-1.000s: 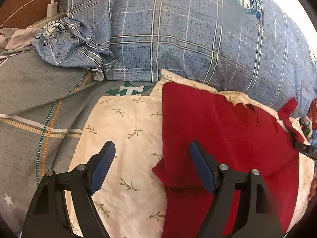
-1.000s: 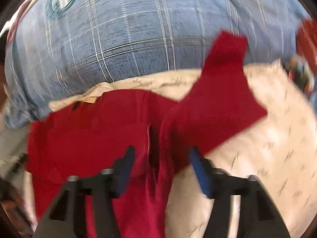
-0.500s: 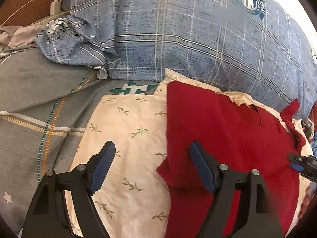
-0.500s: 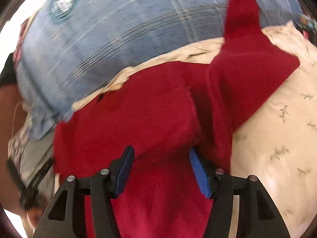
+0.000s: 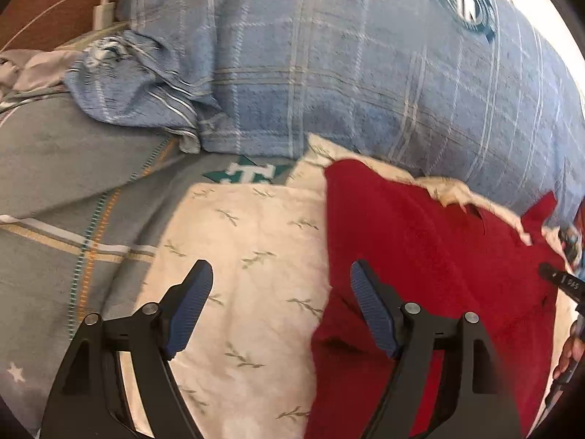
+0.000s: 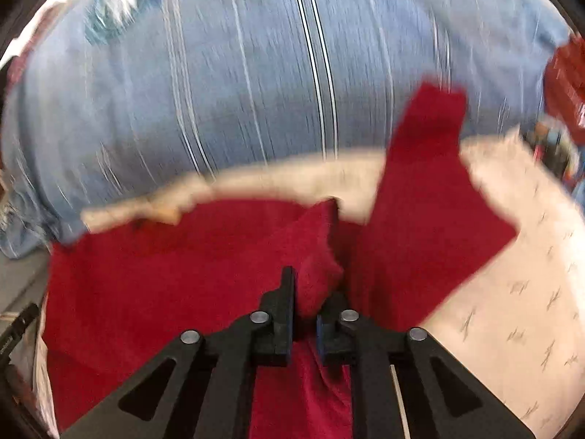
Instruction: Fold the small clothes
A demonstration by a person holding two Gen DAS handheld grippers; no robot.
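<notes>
A small red garment (image 5: 420, 256) lies on a cream cloth with a leaf print (image 5: 248, 256). My left gripper (image 5: 281, 296) is open and empty, just above the cloth, with its right finger over the garment's left edge. In the right wrist view, my right gripper (image 6: 305, 292) is shut on a bunched fold of the red garment (image 6: 182, 267) near its middle. A red sleeve or flap (image 6: 431, 168) sticks up to the right. The right gripper's tip (image 5: 559, 281) shows at the far right of the left wrist view.
A big blue plaid pillow (image 5: 365, 73) lies right behind the garment, also in the right wrist view (image 6: 219, 91). A grey striped blanket (image 5: 73, 183) covers the left. A white charger and cable (image 5: 100, 11) lie at the back left. Red items (image 6: 566, 84) sit at the far right.
My right gripper has closed on a fold of the red garment; it was open around it before. The left gripper stayed open and drifted slightly.
</notes>
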